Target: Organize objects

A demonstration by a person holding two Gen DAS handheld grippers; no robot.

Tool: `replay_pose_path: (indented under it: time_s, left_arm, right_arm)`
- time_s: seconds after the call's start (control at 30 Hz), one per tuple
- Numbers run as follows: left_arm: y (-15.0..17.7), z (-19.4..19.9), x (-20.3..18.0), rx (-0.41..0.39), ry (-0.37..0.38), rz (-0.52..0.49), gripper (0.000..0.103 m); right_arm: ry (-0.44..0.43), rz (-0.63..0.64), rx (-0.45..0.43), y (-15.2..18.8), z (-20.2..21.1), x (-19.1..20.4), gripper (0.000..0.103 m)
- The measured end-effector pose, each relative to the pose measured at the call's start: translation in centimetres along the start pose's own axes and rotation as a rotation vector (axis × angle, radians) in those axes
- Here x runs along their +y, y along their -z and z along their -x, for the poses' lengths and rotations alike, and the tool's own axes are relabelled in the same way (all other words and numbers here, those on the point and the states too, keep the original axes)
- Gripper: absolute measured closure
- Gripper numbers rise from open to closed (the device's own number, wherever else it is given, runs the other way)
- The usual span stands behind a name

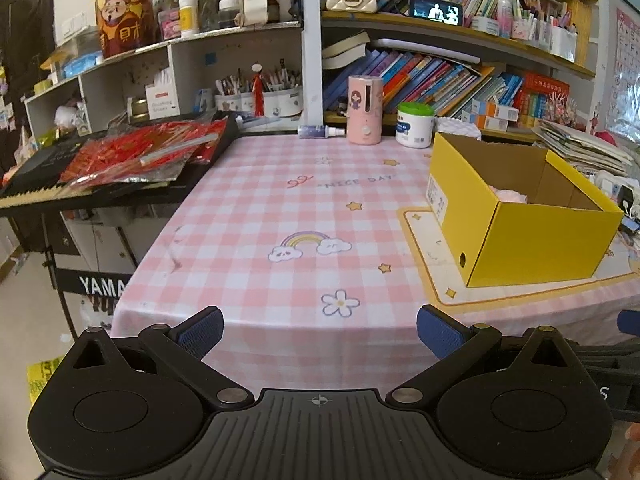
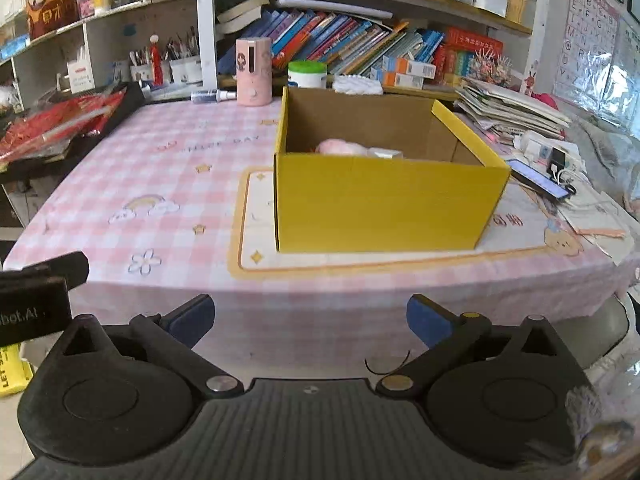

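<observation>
A yellow cardboard box (image 1: 532,240) stands open on a cream mat at the table's right side; it also shows in the right wrist view (image 2: 384,204). A pink soft item (image 2: 340,147) and a pale item (image 2: 386,153) lie inside it. My left gripper (image 1: 320,330) is open and empty, held before the table's front edge. My right gripper (image 2: 310,320) is open and empty, facing the box from the front edge. The left gripper's body (image 2: 36,292) shows at the right wrist view's left edge.
A pink checked tablecloth (image 1: 280,208) covers the table. At its back stand a pink cylinder (image 1: 364,110), a green-lidded white jar (image 1: 415,125) and a small spray bottle (image 1: 320,131). Red packets lie on a keyboard (image 1: 120,160) at left. Papers and a phone (image 2: 538,178) lie at right.
</observation>
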State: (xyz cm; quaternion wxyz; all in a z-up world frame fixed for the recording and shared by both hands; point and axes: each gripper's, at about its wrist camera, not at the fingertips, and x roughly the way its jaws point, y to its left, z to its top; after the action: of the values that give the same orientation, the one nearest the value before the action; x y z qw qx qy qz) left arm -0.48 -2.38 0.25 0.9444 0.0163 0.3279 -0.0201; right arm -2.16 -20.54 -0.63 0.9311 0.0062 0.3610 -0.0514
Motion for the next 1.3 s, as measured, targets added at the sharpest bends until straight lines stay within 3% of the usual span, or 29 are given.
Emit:
replay_pose_path:
  time_s: [0.7,1.3]
  left_arm:
    - [1.7,0.6,-0.6,0.037,-0.026,0.008,0.000]
    - [1.4,0.2,-2.4,0.048,0.046,-0.023,0.000]
  right_arm:
    - [0.062,-0.010,0.057,1.6,-0.1,0.3,0.000]
    - [-0.014,0.043,0.076,1.8,-0.2,1.0,0.000]
